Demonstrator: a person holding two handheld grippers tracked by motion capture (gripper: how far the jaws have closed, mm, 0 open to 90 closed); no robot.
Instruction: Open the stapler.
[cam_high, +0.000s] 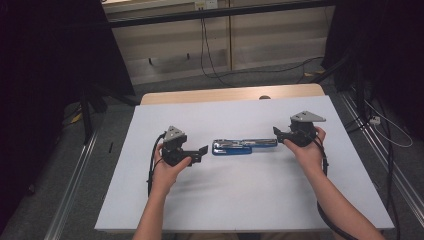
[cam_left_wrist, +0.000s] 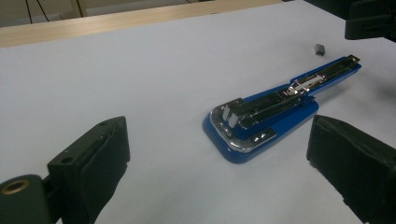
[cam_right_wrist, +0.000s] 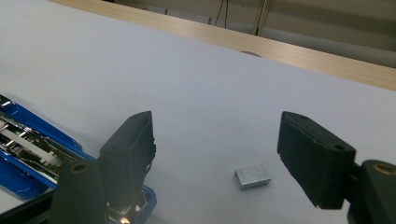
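From the high view, a blue stapler (cam_high: 243, 146) lies opened flat at the middle of the white table (cam_high: 240, 200), between the left gripper (cam_high: 200, 151) and the right gripper (cam_high: 276, 133), each held just off one end. In the left gripper view, the jaws stand wide apart with nothing between them; the stapler's metal magazine shows, with no lettering legible. In the right gripper view, parted jaws frame a small block of staples (cam_right_wrist: 252, 176) lying beside the stapler's end.
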